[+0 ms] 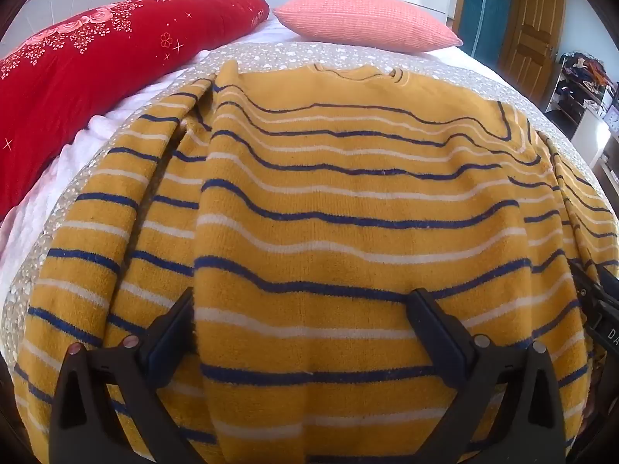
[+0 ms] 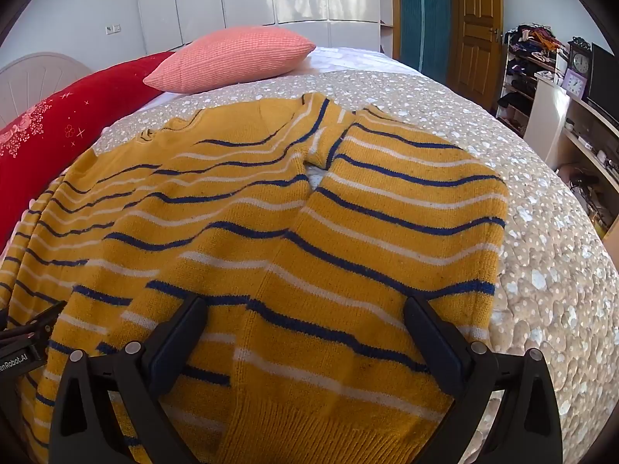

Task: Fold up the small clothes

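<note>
- Sweater [image 1: 348, 201], yellow with blue and white stripes, lies flat on the bedspread [image 2: 541, 232], collar at the far end, sleeves alongside the body.
- I see my left gripper [image 1: 301, 332] spread wide above the near hem, gripping nothing.
- My right gripper [image 2: 305, 332] is equally wide and empty, over the right sleeve.
- Far off lie a pink pillow [image 2: 232, 58] and, left, a red pillow [image 1: 96, 58]; neither blocks the sweater.

You're looking at a mustard-yellow sweater [image 1: 348, 201] with navy and white stripes, lying on a grey bedspread [image 2: 541, 232] dotted with white spots. Beyond it: a salmon-pink cushion [image 2: 232, 58] and a red pillow [image 1: 96, 58] (pink floral print).
</note>
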Tool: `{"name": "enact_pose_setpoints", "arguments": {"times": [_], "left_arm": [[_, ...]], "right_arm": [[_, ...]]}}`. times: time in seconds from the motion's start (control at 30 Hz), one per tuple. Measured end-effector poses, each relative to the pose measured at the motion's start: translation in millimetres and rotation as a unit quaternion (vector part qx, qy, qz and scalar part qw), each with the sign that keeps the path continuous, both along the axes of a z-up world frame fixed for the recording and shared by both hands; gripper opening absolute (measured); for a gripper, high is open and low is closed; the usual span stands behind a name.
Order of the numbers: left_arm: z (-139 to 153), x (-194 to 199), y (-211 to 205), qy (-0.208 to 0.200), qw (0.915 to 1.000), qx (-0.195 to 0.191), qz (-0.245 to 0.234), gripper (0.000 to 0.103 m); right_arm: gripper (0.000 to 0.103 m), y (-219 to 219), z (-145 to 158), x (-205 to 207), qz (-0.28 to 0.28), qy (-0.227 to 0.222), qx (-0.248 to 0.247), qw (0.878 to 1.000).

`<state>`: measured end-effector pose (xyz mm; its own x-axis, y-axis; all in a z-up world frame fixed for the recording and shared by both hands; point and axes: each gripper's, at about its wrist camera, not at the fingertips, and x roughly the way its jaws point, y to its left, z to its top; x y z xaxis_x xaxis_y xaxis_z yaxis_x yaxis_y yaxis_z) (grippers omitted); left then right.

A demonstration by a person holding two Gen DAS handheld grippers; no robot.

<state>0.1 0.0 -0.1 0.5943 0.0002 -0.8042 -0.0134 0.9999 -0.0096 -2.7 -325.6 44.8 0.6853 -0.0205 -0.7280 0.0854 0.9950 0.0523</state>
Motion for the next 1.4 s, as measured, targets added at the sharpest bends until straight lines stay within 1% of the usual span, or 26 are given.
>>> {"name": "enact_pose_setpoints", "arguments": {"times": [1.4], "left_arm": [[3.3, -3.6, -0.3, -0.013, 0.9999, 0.010, 0.003, 0.103]], "right_arm": [[0.103, 1.4, 2.7, -4.2, 0.000, -0.004, -0.004, 1.000]]}}
